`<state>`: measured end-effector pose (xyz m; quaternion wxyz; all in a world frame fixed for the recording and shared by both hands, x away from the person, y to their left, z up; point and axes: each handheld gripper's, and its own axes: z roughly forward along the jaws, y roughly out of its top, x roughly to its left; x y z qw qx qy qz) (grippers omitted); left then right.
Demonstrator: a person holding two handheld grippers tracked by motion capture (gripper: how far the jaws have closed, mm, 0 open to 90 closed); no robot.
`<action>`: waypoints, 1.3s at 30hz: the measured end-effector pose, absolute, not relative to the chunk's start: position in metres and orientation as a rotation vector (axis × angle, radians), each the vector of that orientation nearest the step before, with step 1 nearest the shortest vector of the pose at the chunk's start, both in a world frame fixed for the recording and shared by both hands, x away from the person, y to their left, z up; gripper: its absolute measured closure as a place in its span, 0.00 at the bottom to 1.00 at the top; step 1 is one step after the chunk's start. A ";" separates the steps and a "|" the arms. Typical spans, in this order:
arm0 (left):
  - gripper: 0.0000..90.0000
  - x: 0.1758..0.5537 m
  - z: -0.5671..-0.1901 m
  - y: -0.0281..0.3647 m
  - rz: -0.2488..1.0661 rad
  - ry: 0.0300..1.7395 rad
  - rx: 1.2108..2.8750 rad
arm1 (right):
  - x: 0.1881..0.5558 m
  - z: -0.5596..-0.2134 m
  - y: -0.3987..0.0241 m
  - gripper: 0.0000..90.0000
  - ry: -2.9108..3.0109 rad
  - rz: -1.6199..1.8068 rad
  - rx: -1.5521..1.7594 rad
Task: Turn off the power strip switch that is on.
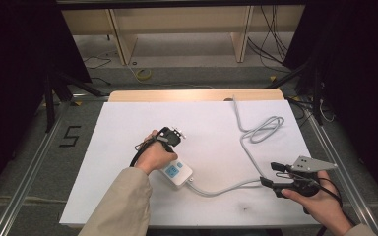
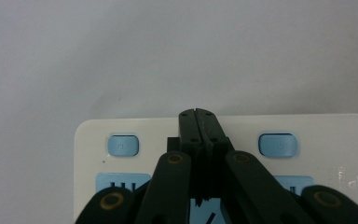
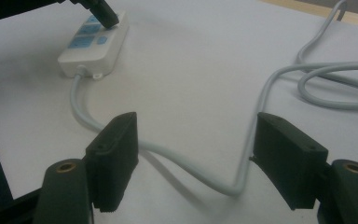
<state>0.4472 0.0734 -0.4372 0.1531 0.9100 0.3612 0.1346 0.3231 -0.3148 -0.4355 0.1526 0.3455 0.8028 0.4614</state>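
The person's left hand (image 1: 153, 153) reaches in over the middle of the white table (image 1: 118, 147), tipping the left gripper (image 2: 199, 122) down onto the white power strip (image 1: 177, 172), jaws pressed together between its two blue buttons (image 2: 123, 145). The right hand (image 1: 320, 199) rests near the table's right edge, holding the right gripper (image 1: 271, 173) level with jaws spread wide, either side of the grey cable (image 3: 177, 156) lying below. A black "5" (image 1: 70, 136) marks the floor to the left of the table. The strip's own markings are too small to read.
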 end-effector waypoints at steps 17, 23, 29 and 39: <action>1.00 0.448 -0.437 0.074 0.386 1.031 2.610 | 0.323 -0.435 -0.315 0.35 2.299 1.328 0.990; 1.00 0.447 -0.437 0.074 0.390 1.030 2.611 | 0.323 -0.435 -0.315 0.35 2.297 1.331 0.994; 1.00 0.447 -0.437 0.074 0.392 1.030 2.611 | 0.323 -0.435 -0.316 0.35 2.295 1.332 0.991; 1.00 0.447 -0.437 0.074 0.384 1.028 2.613 | 0.323 -0.435 -0.316 0.35 2.297 1.329 0.990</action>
